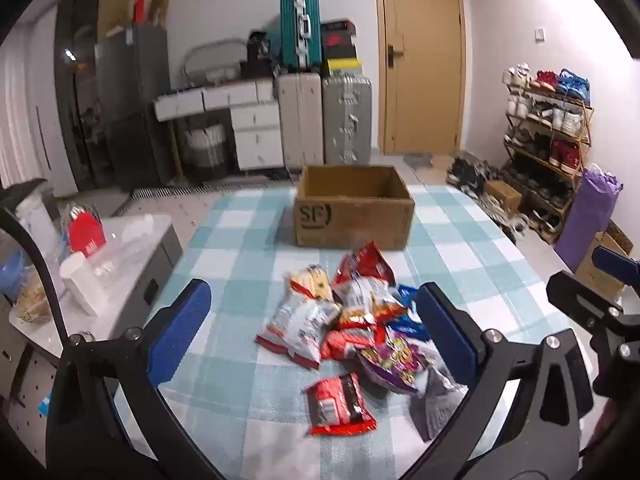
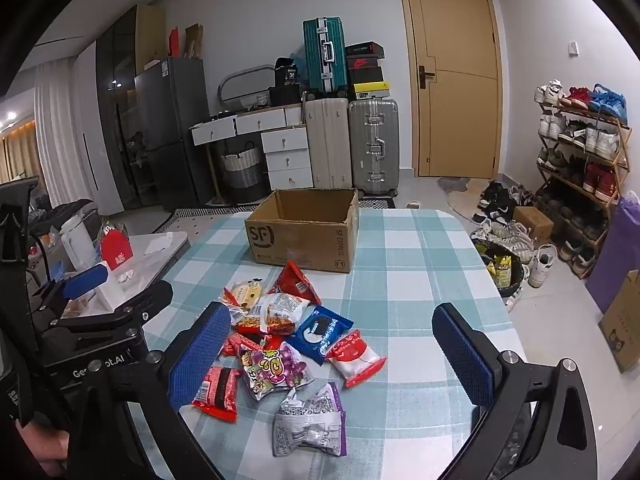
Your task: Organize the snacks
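Note:
A pile of snack packets (image 1: 352,320) lies on the blue-and-white checked tablecloth (image 1: 248,264); it also shows in the right wrist view (image 2: 288,336). An open, empty cardboard box marked SF (image 1: 354,208) stands behind the pile, also in the right wrist view (image 2: 308,232). My left gripper (image 1: 316,328) is open and empty, hovering over the pile. My right gripper (image 2: 332,356) is open and empty, above the near packets: a blue Oreo pack (image 2: 320,330), a purple candy bag (image 2: 272,368), a silver-purple packet (image 2: 310,420).
A low white side table (image 1: 132,240) with a red box, cup and kettle stands left of the table. Suitcases (image 2: 352,144), a white drawer desk and a door are behind. A shoe rack (image 2: 580,152) and shoes are on the floor to the right.

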A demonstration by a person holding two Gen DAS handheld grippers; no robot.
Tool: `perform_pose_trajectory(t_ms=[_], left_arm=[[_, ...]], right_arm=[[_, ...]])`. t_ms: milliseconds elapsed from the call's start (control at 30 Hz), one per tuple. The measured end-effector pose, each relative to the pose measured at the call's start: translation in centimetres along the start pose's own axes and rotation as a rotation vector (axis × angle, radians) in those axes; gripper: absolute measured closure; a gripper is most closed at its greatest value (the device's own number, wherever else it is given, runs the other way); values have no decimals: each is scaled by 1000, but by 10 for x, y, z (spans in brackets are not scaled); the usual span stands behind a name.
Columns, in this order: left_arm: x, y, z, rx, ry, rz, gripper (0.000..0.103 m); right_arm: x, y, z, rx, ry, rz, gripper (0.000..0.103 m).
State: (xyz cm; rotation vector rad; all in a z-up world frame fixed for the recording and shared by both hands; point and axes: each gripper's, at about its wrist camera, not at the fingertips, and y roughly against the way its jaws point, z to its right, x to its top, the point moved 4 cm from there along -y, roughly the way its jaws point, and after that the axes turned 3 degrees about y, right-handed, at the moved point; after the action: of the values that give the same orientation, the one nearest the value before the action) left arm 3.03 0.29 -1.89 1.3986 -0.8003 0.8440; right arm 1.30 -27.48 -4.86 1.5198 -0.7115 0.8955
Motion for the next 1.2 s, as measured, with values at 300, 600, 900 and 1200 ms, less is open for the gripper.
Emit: perform_pose_trajectory(t_ms=[300, 600, 900, 1200], left_arm=[[-5, 2, -1, -2, 2, -22, 0], [-10, 4, 5, -1, 1, -15, 0], [-11, 5, 3, 3, 5, -38, 0], [-10, 8, 5, 21, -2, -35, 0]], right_arm=[[1, 5, -1, 14, -8, -5, 0], [-3, 3, -1, 35, -14, -5, 0], [-5, 1, -1, 49, -21, -7, 0], [-3, 0, -1, 47, -18, -1, 0]])
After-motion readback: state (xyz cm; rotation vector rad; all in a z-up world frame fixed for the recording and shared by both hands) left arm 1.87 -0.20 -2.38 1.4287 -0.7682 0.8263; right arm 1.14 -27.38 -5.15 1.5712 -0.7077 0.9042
